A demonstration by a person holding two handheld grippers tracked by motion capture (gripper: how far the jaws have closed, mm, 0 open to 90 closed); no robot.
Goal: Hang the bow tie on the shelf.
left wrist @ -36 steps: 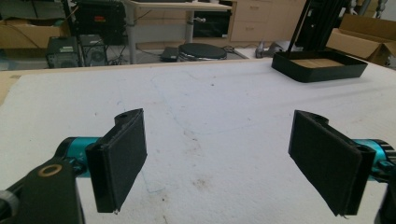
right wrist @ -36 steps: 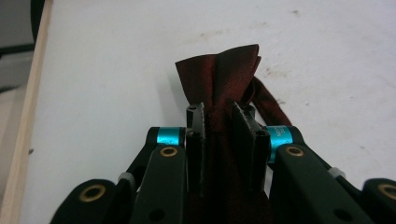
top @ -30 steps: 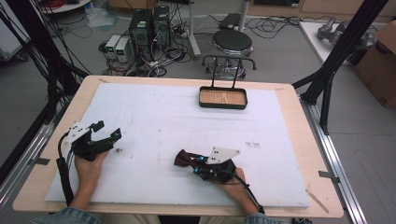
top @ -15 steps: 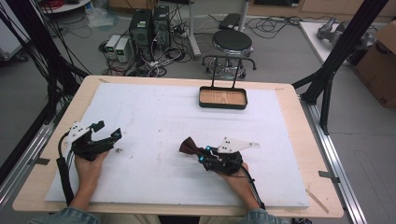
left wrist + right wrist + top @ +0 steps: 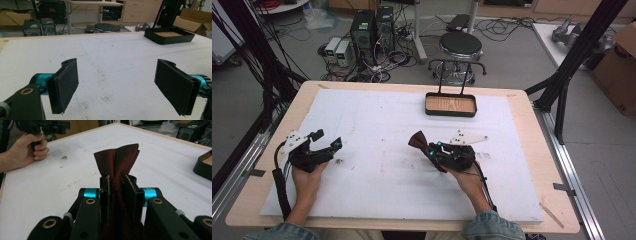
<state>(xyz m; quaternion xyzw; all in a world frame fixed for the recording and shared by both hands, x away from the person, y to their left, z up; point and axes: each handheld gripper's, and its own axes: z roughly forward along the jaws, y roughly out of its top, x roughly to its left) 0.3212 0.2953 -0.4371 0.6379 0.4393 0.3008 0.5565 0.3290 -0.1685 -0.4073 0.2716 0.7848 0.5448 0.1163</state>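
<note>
The right tongs (image 5: 428, 145), pinching a dark red folded cloth (image 5: 417, 139), now sit farther from the table's near edge and a little closer to its right edge than a second ago, and they ride slightly higher above the white mat. The cloth travels with them, its fanned end pointing toward the table's far left corner.

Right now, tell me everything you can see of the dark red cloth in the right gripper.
The dark red cloth looks like thin woven fabric with a faint sheen. The right gripper pinches it at a bunched waist, so its free end fans upward in soft folds beyond the jaws. It is held above the white table cover, not touching it.
</note>
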